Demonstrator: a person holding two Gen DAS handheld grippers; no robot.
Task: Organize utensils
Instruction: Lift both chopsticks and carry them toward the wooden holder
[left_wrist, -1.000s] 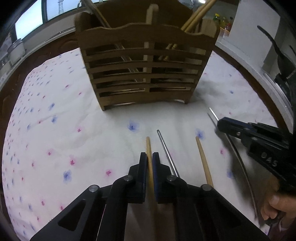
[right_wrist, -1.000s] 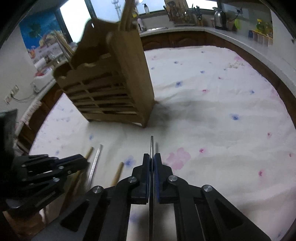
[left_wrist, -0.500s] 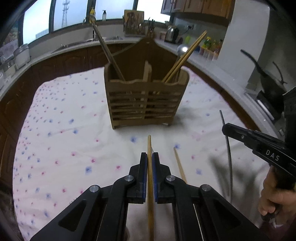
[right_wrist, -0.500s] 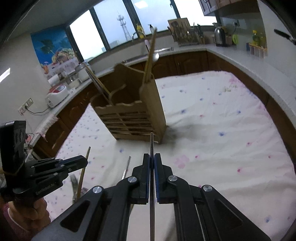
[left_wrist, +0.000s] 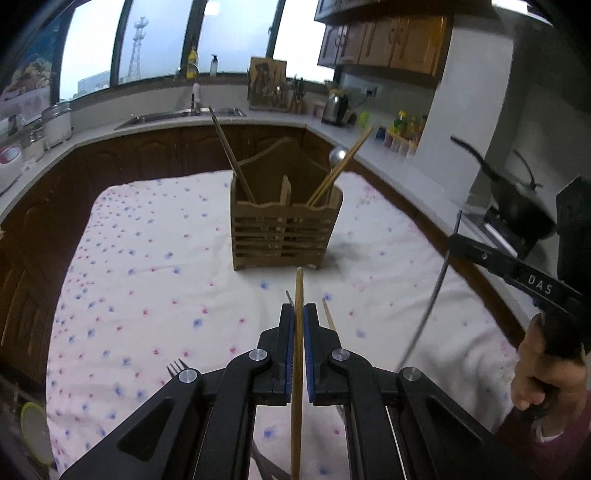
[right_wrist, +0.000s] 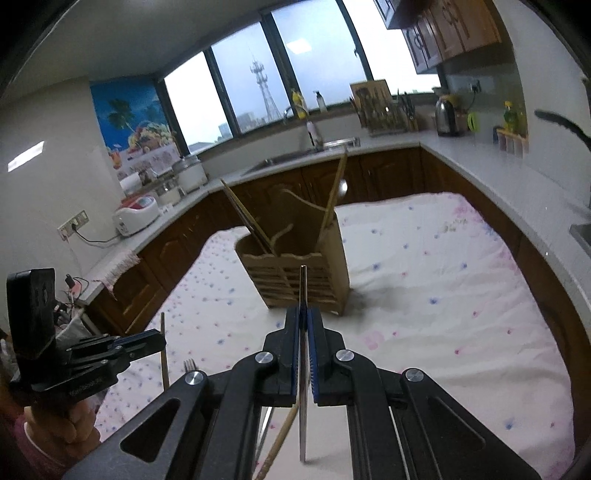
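On the right tool (left_wrist: 456, 240) – "DAS" – pinching a metal chopstick (left_wrist: 428, 306); left tool (left_wrist: 299, 314) pinching a wooden chopstick (left_wrist: 297, 332).

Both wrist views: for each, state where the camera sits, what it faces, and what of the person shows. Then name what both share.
Left wrist: on the left gripper, shut on a wooden chopstick, facing the utensil holder; a hand shows.
Right wrist: on the right gripper, shut on a metal chopstick, facing the holder.
Shared: holder, fork, floral cloth.

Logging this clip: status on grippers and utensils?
Left gripper shut on wooden chopstick. Right gripper shut on thin metal chopstick. Slatted wooden utensil holder ahead, unobstructed.
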